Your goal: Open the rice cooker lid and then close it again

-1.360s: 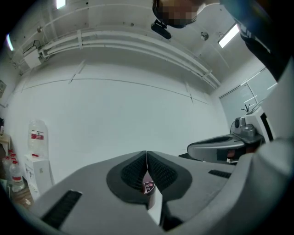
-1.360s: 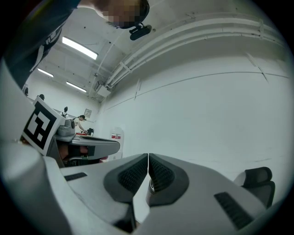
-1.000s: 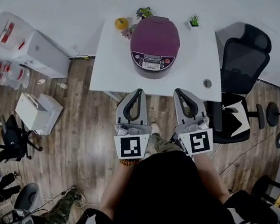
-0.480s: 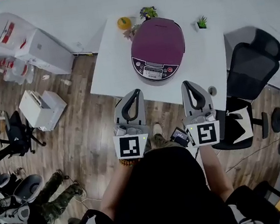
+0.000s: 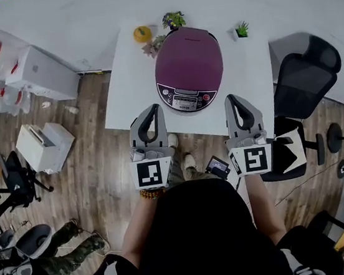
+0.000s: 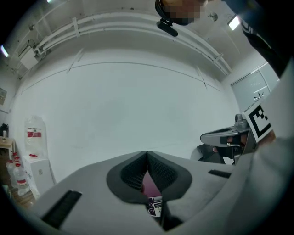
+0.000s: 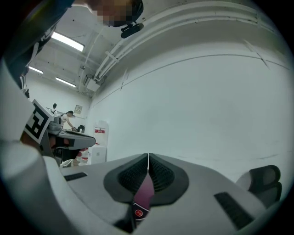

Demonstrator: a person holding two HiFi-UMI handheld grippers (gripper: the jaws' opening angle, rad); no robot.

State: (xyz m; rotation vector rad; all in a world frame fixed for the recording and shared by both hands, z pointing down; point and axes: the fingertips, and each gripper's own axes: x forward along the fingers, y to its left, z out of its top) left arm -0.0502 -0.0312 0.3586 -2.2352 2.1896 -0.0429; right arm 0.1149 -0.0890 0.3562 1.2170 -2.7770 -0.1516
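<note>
One purple cooker (image 5: 188, 68), its lid (image 5: 189, 50) down, is set on the one white table (image 5: 123, 77), its long axis run front to back and its control panel (image 5: 182, 98) turned toward the person. Two grippers are counted: the left gripper (image 5: 153, 108) is held just off the cooker's front left and the right gripper (image 5: 230, 99) just off its front right, neither touching it. Both pairs of jaws are pressed fully together with nothing gripped, only a sliver of the cooker being seen past the tips in each gripper view, and one black chair (image 5: 305, 78) is placed to the cooker's right.
</note>
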